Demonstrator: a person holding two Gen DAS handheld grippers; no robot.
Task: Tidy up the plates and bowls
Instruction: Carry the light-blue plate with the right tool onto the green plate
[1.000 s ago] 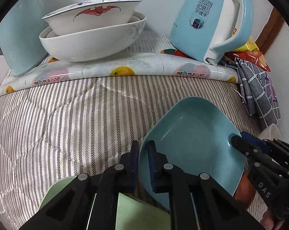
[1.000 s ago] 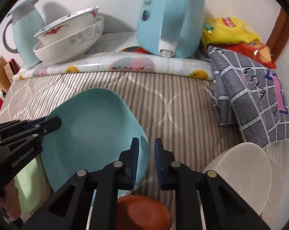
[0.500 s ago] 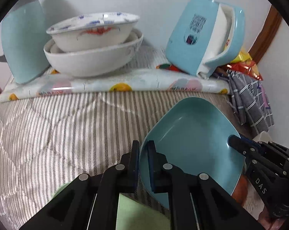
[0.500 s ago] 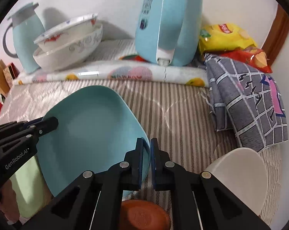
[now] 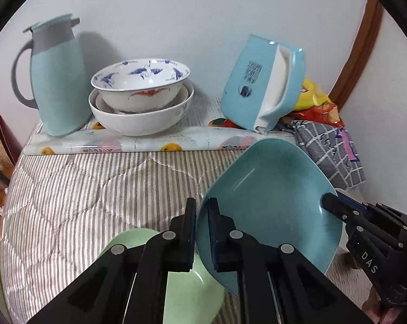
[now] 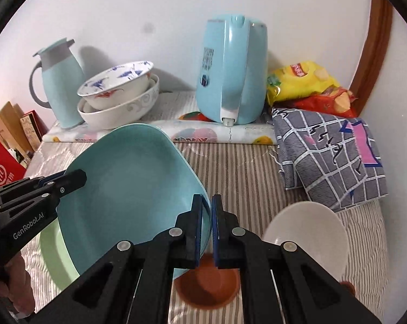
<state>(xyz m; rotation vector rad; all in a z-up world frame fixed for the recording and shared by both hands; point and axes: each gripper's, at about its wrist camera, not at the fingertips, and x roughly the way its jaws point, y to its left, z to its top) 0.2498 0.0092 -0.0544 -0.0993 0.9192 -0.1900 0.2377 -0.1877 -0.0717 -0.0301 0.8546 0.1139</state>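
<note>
A blue square plate [image 5: 271,202] is held up off the striped cloth, tilted, by both grippers. My left gripper [image 5: 202,232] is shut on its left rim. My right gripper [image 6: 207,229] is shut on its right rim; the plate also shows in the right wrist view [image 6: 130,189]. A green plate [image 5: 182,278] lies on the cloth below it, also in the right wrist view [image 6: 55,253]. A brown bowl [image 6: 206,289] and a white bowl [image 6: 308,235] lie at the right. Stacked white bowls [image 5: 141,100] stand at the back.
A blue jug [image 5: 57,81] and a blue kettle [image 5: 263,89] stand on a fruit-print mat [image 5: 149,143] by the wall. A checked cloth [image 6: 330,154] and snack bags [image 6: 308,83] lie at the back right. Boxes [image 6: 6,151] stand left.
Both grippers have lifted the blue plate up and back from the cloth. The right gripper has closed on its rim. The green plate shows more beneath it.
</note>
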